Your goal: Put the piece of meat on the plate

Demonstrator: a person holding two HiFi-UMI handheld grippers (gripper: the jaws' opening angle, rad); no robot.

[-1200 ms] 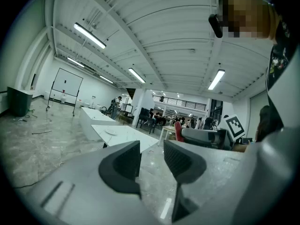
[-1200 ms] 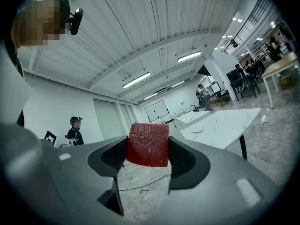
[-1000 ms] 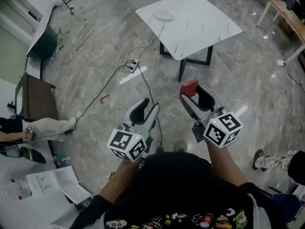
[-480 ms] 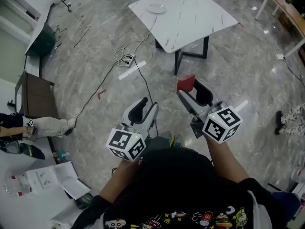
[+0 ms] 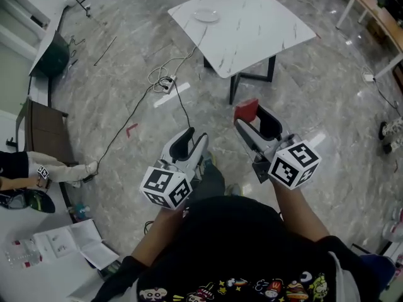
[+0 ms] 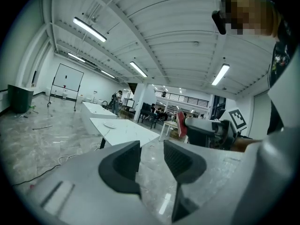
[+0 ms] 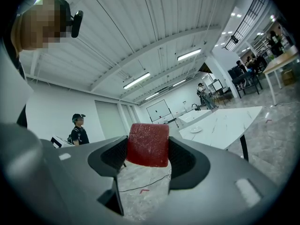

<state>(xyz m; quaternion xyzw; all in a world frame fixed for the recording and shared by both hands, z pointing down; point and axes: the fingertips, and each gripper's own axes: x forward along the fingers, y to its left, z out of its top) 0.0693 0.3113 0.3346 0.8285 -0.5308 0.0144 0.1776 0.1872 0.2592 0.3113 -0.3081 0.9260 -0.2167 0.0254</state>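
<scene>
Well short of the table [image 5: 252,33], the right gripper [image 7: 148,157] is clamped on the piece of meat [image 7: 148,143], a red block pinched between both jaws above the floor [image 5: 327,93]. Beside it, equally far from the table, the left gripper [image 6: 152,156] has its jaws parted with nothing between them. Near the table's far corner sits the plate [image 5: 206,16], seemingly a shallow white dish, though it is small in view. A coiled cable [image 5: 161,74] lies just beside the table.
</scene>
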